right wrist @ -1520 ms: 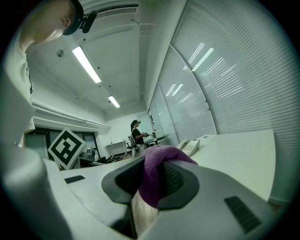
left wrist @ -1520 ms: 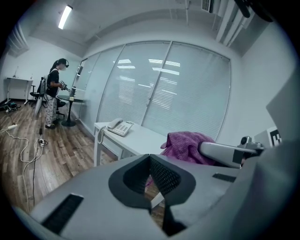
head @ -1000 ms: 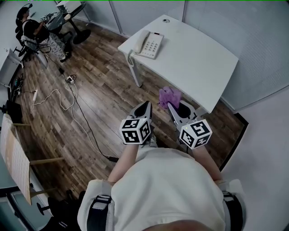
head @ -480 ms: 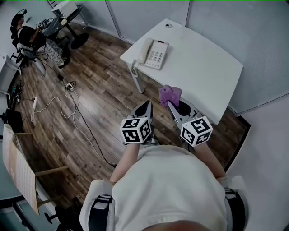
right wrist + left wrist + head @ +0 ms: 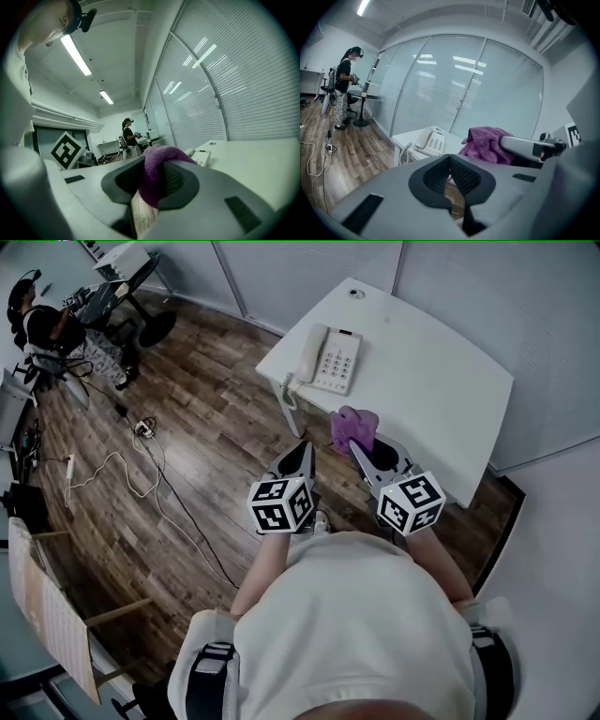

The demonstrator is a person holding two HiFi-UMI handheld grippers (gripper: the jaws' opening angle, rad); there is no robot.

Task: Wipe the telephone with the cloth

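A white telephone point(image 5: 330, 357) with a coiled cord lies near the left edge of the white table point(image 5: 441, 399); it also shows in the left gripper view point(image 5: 429, 142) and small in the right gripper view point(image 5: 201, 158). My right gripper point(image 5: 364, 446) is shut on a purple cloth point(image 5: 352, 428), bunched between its jaws point(image 5: 157, 176), at the table's near edge. My left gripper point(image 5: 303, 454) is shut and empty, held over the floor left of the cloth. Both grippers are short of the phone.
Wood floor point(image 5: 187, 456) with a trailing cable point(image 5: 159, 474) lies left of the table. Another person point(image 5: 42, 329) stands by a far desk at the top left. Glass walls with blinds point(image 5: 454, 89) run behind the table. A small round fitting point(image 5: 355, 293) sits at the table's far corner.
The view has drawn closer to the table: phone and table have shifted right and down in the head view. Both grippers hold their pose, the cloth still clamped in the right one.
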